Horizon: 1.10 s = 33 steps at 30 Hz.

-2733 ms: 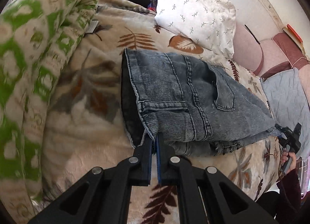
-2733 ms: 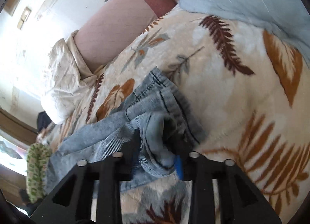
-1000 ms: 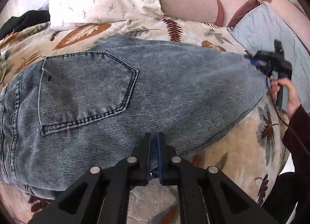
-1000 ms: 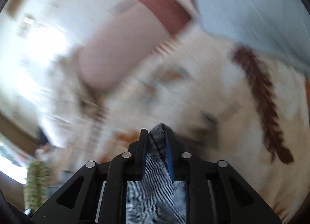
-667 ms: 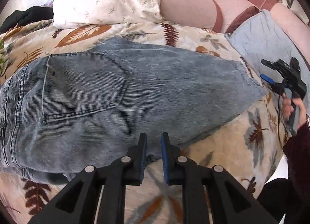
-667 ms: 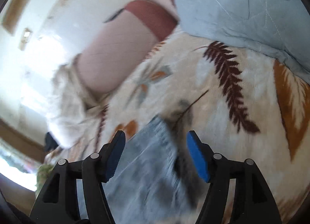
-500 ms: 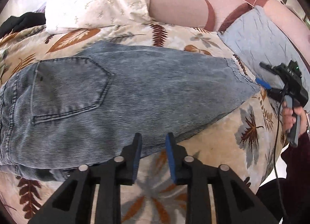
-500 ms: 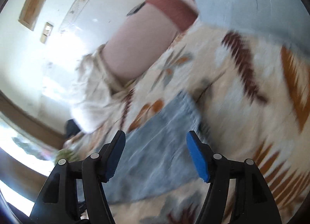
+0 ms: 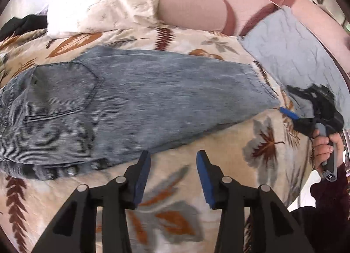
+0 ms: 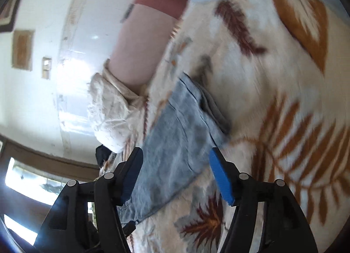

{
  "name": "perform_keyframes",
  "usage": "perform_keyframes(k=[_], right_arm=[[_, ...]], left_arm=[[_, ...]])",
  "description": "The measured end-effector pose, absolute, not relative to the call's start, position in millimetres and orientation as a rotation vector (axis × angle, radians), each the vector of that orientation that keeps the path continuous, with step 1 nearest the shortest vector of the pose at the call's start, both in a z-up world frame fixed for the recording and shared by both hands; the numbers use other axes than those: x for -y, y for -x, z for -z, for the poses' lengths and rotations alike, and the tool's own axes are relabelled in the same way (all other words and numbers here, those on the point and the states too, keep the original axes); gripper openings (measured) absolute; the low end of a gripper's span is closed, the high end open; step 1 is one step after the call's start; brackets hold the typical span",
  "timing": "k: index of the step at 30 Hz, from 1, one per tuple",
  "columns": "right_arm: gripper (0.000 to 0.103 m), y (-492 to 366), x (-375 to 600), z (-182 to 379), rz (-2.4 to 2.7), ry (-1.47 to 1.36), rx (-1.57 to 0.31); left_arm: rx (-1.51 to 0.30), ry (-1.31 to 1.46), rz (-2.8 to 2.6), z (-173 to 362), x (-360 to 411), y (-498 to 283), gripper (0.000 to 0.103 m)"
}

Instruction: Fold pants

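The grey-blue jeans lie folded flat on the leaf-print blanket, back pocket up at the left, leg end at the right. My left gripper is open and empty, just off the jeans' near edge. My right gripper is open and empty above the leg end of the jeans. It also shows in the left wrist view, held by a hand just right of the leg hems.
A white patterned pillow and pink cushions lie beyond the jeans. A grey-blue quilt lies at the right. Dark clothing sits at the far left. The bed edge is at the lower right.
Both grippers let go of the jeans, opened and drew back. The jeans now lie flat, spread out on the blanket.
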State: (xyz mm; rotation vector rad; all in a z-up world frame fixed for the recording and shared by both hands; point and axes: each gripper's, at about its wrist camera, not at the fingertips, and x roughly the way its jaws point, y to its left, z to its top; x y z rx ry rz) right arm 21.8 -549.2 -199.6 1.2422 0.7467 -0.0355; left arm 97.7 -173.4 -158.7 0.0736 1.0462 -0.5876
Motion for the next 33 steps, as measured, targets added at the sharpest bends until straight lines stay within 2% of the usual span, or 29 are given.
perform_keyframes(k=[5, 8, 13, 17, 18, 19, 20, 22, 26, 33], right_arm=[[0.066, -29.7, 547.7, 216.1, 0.087, -1.277, -0.797], [0.068, -34.7, 550.4, 228.9, 0.109, -1.328, -0.781], [0.072, -43.7, 550.6, 238.6, 0.152, -1.366, -0.708], [0.073, -45.1, 547.4, 239.7, 0.19, -1.366, -0.65], [0.07, -47.7, 545.6, 238.1, 0.188, -1.347, -0.649], [0.058, -52.4, 543.8, 236.8, 0.171, -1.317, -0.658], [0.039, -51.7, 543.5, 238.3, 0.164, -1.303, -0.674], [0.022, -51.4, 547.0, 249.2, 0.19, -1.307, -0.717], [0.016, -43.8, 559.3, 261.2, 0.126, -1.413, -0.688], [0.015, -49.0, 565.0, 269.5, 0.096, -1.433, -0.706]], left_arm=[[-1.039, -0.101, 0.62, 154.7, 185.7, -87.1, 0.046], [-1.037, -0.084, 0.623, 150.1, 185.1, -87.6, 0.051], [-1.049, -0.104, 0.627, 143.0, 193.2, -100.9, 0.052], [-1.01, -0.196, 0.65, 114.5, 224.3, -138.4, 0.052], [-0.988, -0.228, 0.655, 105.6, 236.2, -149.1, 0.052], [-0.972, -0.258, 0.669, 98.2, 249.2, -159.5, 0.058], [-0.972, -0.293, 0.709, 92.8, 266.2, -171.0, 0.063], [-0.98, -0.337, 0.77, 89.4, 296.4, -188.9, 0.065], [-1.052, -0.428, 0.893, 105.0, 367.9, -223.8, 0.066], [-1.147, -0.519, 1.05, 148.6, 466.4, -250.2, 0.065]])
